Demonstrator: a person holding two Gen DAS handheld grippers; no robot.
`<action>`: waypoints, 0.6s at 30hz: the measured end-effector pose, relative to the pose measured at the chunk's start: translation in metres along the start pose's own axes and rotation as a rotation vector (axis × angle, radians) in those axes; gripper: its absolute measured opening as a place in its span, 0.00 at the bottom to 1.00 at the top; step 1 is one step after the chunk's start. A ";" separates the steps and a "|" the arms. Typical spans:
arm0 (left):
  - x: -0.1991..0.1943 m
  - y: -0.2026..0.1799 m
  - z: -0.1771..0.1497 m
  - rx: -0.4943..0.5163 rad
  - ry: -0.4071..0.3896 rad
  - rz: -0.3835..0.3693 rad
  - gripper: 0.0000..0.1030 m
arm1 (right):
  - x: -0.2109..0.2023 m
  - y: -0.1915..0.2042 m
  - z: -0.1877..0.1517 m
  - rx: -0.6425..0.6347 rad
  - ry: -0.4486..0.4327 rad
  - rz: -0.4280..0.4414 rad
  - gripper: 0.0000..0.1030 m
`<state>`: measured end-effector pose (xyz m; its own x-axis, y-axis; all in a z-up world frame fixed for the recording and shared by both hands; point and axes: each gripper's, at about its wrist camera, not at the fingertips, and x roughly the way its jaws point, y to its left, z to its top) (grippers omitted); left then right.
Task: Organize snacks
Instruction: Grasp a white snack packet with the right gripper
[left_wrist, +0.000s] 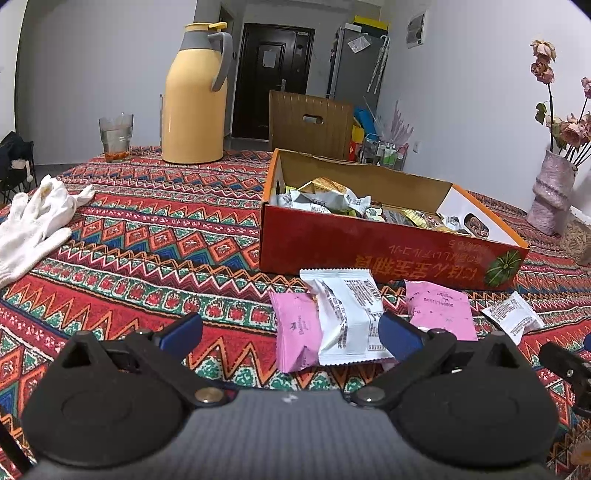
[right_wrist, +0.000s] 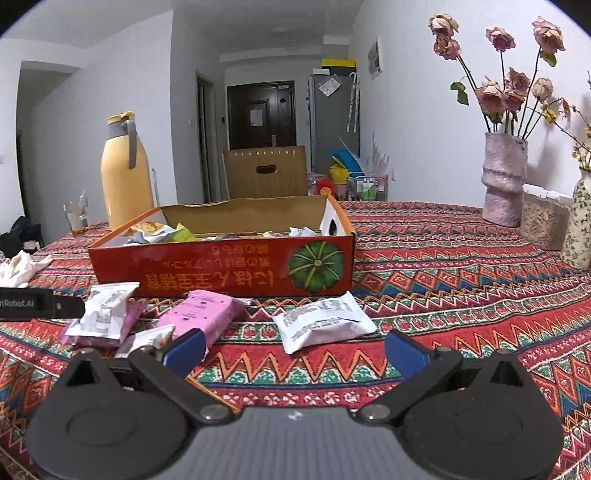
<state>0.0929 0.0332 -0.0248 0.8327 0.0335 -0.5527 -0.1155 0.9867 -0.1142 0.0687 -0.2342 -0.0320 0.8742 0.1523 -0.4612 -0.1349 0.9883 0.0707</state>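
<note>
Both the left gripper and right gripper hover with fingers spread and empty over loose snack packets lying before the part-filled box, presumably awaiting pickup

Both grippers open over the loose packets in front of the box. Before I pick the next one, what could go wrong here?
1. A white packet lies across a pink packet, so the left gripper may grab both or drag one.
2. The grippers are near each other: the left one shows at the right wrist view's edge; they could collide.
3. The snack box wall stands right behind the packets; a low lift might catch it.
</note>
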 end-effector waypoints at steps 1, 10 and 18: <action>0.000 0.000 0.000 -0.002 0.001 -0.003 1.00 | 0.000 -0.001 0.000 0.002 0.003 0.002 1.00; 0.000 0.004 -0.001 -0.019 -0.003 -0.023 1.00 | 0.002 -0.004 -0.002 0.020 0.037 -0.016 1.00; -0.001 0.004 -0.001 -0.024 -0.003 -0.027 1.00 | 0.004 -0.014 0.003 0.017 0.046 -0.072 1.00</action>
<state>0.0914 0.0374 -0.0258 0.8373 0.0070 -0.5468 -0.1057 0.9831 -0.1492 0.0752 -0.2471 -0.0318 0.8588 0.0815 -0.5057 -0.0645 0.9966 0.0510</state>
